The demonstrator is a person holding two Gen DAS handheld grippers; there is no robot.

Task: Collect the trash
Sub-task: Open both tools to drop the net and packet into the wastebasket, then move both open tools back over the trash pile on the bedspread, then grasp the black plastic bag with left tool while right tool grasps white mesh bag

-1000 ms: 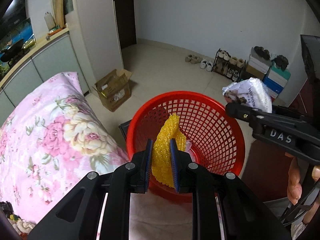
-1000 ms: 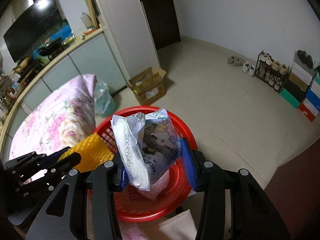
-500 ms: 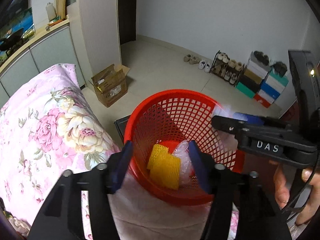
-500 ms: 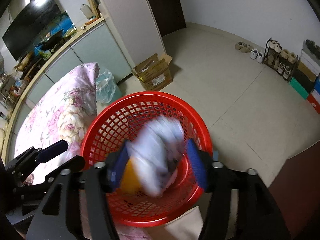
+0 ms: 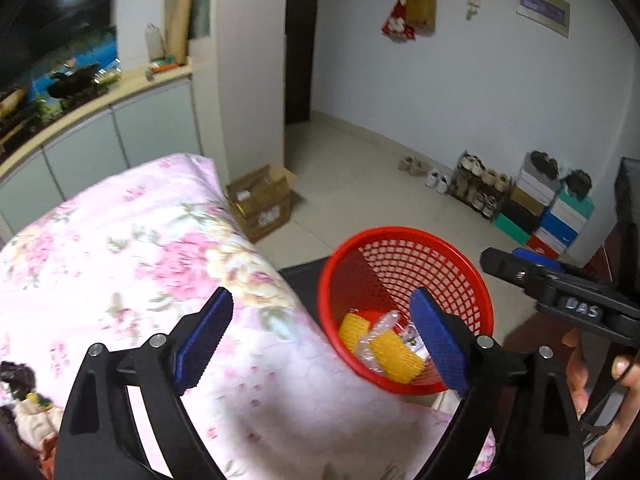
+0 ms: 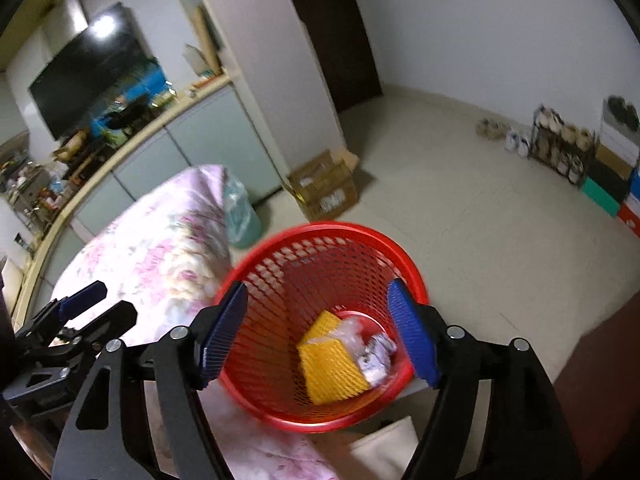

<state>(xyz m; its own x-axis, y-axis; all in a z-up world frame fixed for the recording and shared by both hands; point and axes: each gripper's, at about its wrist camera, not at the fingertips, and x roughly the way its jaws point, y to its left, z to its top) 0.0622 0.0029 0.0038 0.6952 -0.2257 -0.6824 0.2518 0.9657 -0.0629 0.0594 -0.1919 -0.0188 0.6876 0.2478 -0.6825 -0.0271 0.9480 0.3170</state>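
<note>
A red mesh basket [image 5: 404, 236] [image 6: 328, 232] stands on the floor beside the flowered bed. Inside lie yellow foam netting [image 5: 394, 354] [image 6: 330, 366], clear bubble wrap [image 5: 378, 326] and a crumpled printed plastic bag [image 6: 374, 356]. My left gripper [image 5: 320, 340] hangs over the bed edge, its jaws opening wide, nothing between them. My right gripper [image 6: 318, 338] hovers above the basket, jaws also opening, nothing held. In the left wrist view the right gripper [image 5: 560, 284] shows at the right, with a hand [image 5: 576, 372] under it.
A pink flowered quilt [image 5: 132, 248] covers the bed at left. A cardboard box [image 5: 260, 204] sits on the tiled floor by a pillar. A shoe rack and stacked shoe boxes [image 5: 532, 208] line the far wall. Cabinets with a television [image 6: 92, 76] run along the left.
Both grippers let go: the yellow netting and the printed bag dropped into the basket. Both jaws went from shut to wide open. The left gripper swung left, over the bed.
</note>
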